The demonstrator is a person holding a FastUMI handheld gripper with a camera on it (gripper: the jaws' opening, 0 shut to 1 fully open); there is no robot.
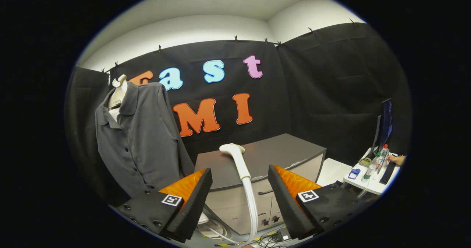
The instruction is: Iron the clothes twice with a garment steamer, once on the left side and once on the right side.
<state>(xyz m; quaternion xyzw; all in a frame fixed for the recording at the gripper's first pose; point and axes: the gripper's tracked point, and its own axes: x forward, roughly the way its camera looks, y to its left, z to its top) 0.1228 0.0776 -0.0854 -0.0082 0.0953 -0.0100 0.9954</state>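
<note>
A dark grey button-up shirt (138, 137) hangs on a pale mannequin bust (118, 91) to the left, beyond the fingers. The white garment steamer head (236, 159) stands upright in the gap ahead of the fingers, its white hose (251, 207) running down to a round base (211, 229) low by the floor. My gripper (239, 180) is open, its fingers spread wide on either side of the steamer handle and short of it, touching nothing.
A grey cabinet (265, 158) with drawers stands just behind the steamer. To the right, a white desk (371, 183) carries bottles, a monitor (384, 126) and a keyboard, with a person's hand (396, 159) at it. Cables lie on the floor below.
</note>
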